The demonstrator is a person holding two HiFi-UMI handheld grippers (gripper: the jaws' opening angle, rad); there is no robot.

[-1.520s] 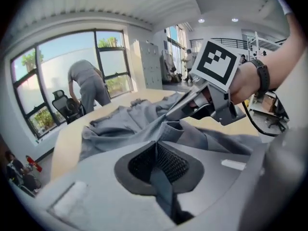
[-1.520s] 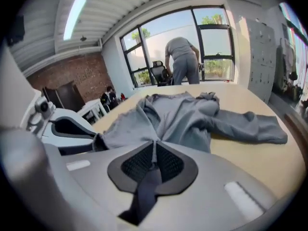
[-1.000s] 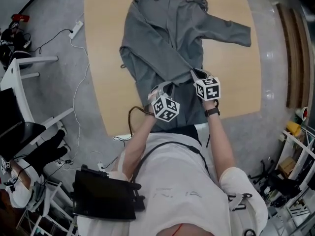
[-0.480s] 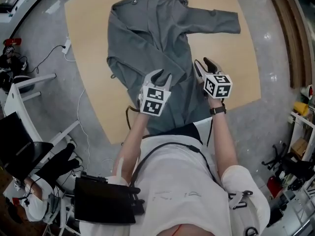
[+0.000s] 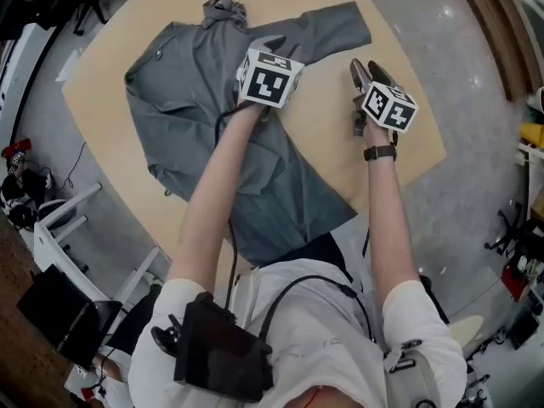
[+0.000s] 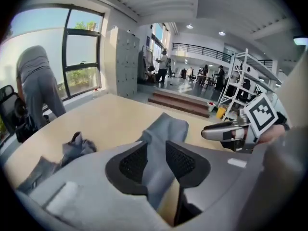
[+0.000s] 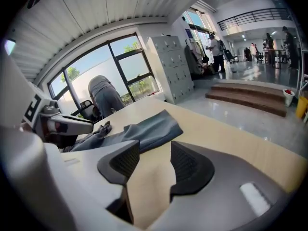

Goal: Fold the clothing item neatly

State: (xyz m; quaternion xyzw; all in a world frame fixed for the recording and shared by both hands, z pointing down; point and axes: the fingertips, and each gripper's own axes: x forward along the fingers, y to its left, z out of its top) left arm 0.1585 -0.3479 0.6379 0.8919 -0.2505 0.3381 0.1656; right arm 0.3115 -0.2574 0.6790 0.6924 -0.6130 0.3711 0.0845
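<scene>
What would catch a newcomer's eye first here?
A grey long-sleeved cloth garment sprawls across the pale wooden table. Above it hover two claws topped with black-and-white marker cubes, jaws just opened and gripping nothing: the left claw by the outstretched sleeve, the right claw over bare wood.

Steep overhead head view; low gripper views, common sleeve (image 6: pixel 164 125)

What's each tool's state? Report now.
Left tool: open, jaws just opened, gripping nothing; grey sleeve lies beyond them.
Right tool: open, jaws just opened, empty over the table.
</scene>
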